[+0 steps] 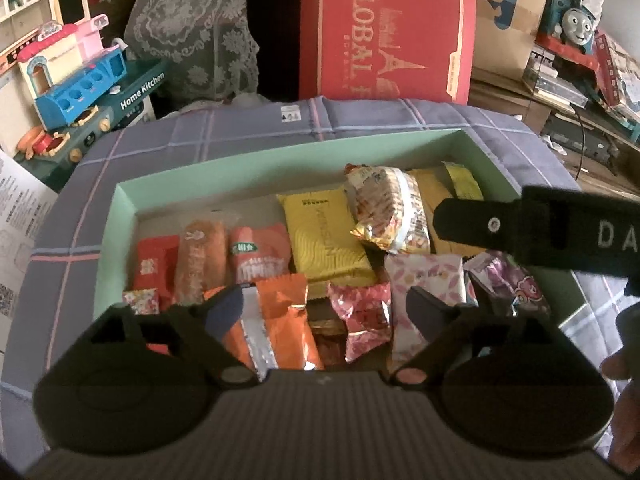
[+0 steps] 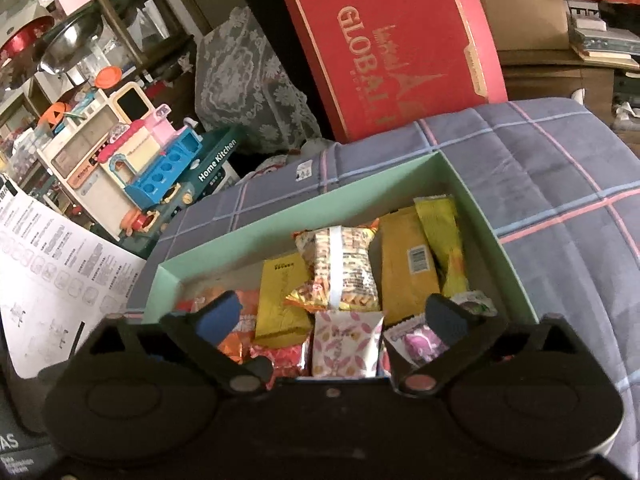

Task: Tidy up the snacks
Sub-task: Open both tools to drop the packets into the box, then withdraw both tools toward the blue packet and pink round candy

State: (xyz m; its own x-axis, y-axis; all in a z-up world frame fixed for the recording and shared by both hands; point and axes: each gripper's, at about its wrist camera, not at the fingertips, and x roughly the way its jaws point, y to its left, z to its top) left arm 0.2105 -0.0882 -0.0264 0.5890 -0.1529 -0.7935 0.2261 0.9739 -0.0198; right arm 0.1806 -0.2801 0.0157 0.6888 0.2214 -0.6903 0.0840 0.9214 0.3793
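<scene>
My left gripper (image 1: 326, 312) hangs over the near edge of the mint-green box (image 1: 248, 162), jaws spread wide with nothing between them; the blue pads (image 1: 230, 312) frame an orange foil packet (image 1: 280, 320) and a pink crinkled wrapper (image 1: 366, 320) lying below. My right gripper (image 2: 336, 316) sits in much the same attitude, tilted down into the box (image 2: 304, 216) from its near right corner, jaws also wide and empty, with a pink leaf-print pack (image 2: 346, 344) lying between its fingers and a purple wrapper (image 2: 420, 340) just by the right one.

In the left wrist view the right gripper's black body (image 1: 540, 232) reaches in from the right, level over the box's right half, and a bit of my hand (image 1: 624, 392) shows at the frame edge, too cropped to read its grip.

The snacks fill the box: a yellow flat pack (image 1: 324, 236) in the middle, a noodle-snack bag (image 1: 390, 210) resting partly on it, red and orange packets (image 1: 192, 262) to the left, a mustard pack (image 2: 404, 264) and a yellow-green sachet (image 2: 444, 240) at the right end.

The box rests on a grey-blue plaid quilt (image 2: 560, 184). Beyond it stand a red gift box (image 2: 392, 48), a lace-covered shape (image 2: 248, 80) and a toy kitchen (image 2: 132, 160); a printed sheet (image 2: 60, 272) lies at the left.
</scene>
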